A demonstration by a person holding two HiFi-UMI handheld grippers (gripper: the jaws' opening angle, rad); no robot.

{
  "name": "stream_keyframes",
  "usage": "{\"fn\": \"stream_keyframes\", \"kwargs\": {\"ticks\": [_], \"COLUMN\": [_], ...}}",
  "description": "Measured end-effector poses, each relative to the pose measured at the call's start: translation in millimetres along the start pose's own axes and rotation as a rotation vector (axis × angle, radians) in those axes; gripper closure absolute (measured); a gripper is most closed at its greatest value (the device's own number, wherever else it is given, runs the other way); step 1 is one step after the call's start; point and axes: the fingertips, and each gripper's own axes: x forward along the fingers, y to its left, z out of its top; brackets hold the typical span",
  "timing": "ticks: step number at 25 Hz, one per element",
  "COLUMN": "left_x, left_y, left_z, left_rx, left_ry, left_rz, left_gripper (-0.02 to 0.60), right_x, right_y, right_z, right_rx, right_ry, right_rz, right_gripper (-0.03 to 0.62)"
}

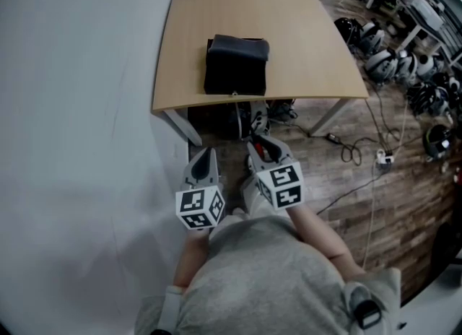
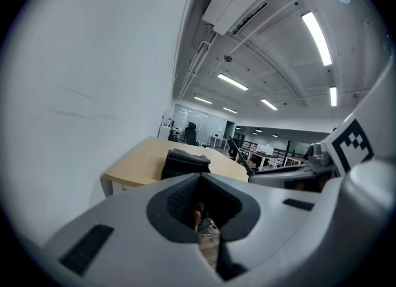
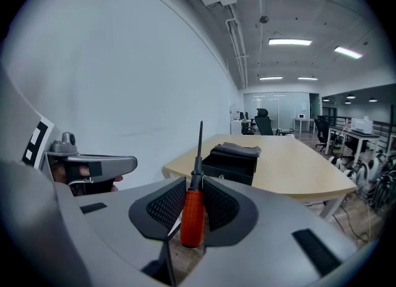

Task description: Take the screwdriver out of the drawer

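Observation:
My right gripper (image 3: 193, 188) is shut on a screwdriver (image 3: 192, 215) with a red handle; its thin dark shaft points up and forward past the jaws. In the head view a bit of red shows between the jaws of the right gripper (image 1: 258, 143). The left gripper (image 1: 208, 154) is held beside it, in front of the person's body. The jaws of the left gripper (image 2: 199, 215) are shut with nothing between them. A small black drawer box (image 1: 235, 66) stands on the wooden table (image 1: 303, 45) ahead, its front looking shut. The drawer box (image 3: 233, 161) is well beyond both grippers.
A white wall (image 1: 72, 110) runs along the left. Cables and a power strip (image 1: 382, 157) lie on the wood floor to the right, with several headsets (image 1: 390, 63) beyond. Dark gear sits under the table (image 1: 260, 117) between its legs.

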Motion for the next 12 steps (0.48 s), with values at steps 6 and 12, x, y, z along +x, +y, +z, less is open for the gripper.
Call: {"fn": "stream_keyframes", "kwargs": {"ticks": [6,12], "left_x": [-2.4,1.3], "left_y": [1.1,1.0], "left_z": [2.2,0.6], "left_rx": [-0.001,0.0], "left_ry": [-0.006,-0.003], "left_rz": [-0.005,-0.009], "left_gripper": [0.581,0.581], "right_x": [-3.8,-2.9], "right_y": [-4.4,-7.3], "right_z": [-2.5,-3.5], "right_rx": [-0.022,-0.026], "right_ry": [0.003,-0.004], "right_rz": [-0.027,-0.031], "right_gripper": [0.508,0.508]}}
